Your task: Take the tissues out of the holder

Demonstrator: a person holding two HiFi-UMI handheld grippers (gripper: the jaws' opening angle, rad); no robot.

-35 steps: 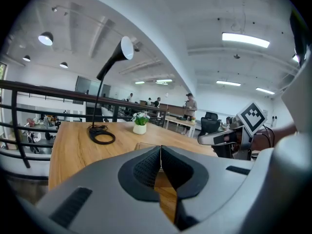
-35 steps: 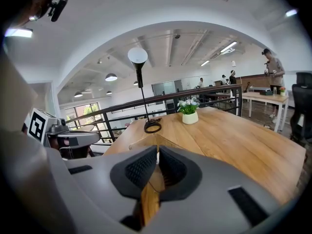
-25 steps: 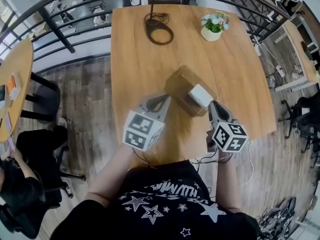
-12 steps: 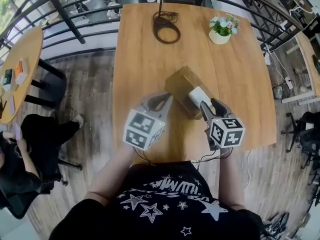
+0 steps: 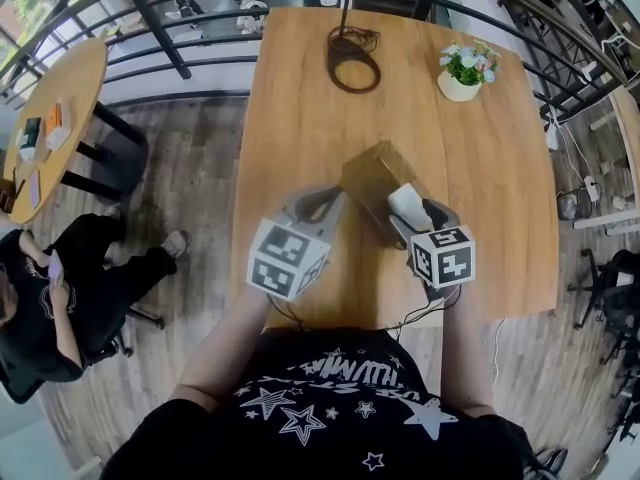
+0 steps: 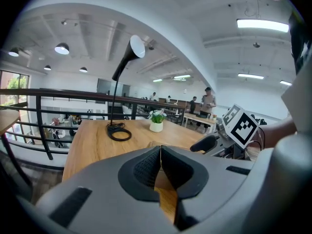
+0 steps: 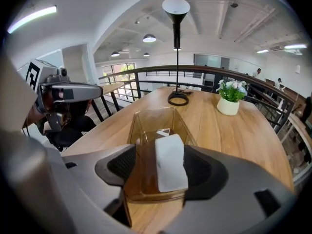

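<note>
since the tissues (image 7: 170, 162) stand up out of the holder (image 7: 146, 126), right gripper (image 5: 420, 218) jaws gape wide either side, apparently not touching, ready to pinch. left gripper (image 6: 160, 167) jaws pressed together, empty, holder just beyond.

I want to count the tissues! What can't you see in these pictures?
Tissues: right gripper view shows only the top; how many lie beneath is hidden.
Holder: in the left gripper view, the left gripper covers nearly all of it.
Lamp: head view's top edge cuts off its shade.
</note>
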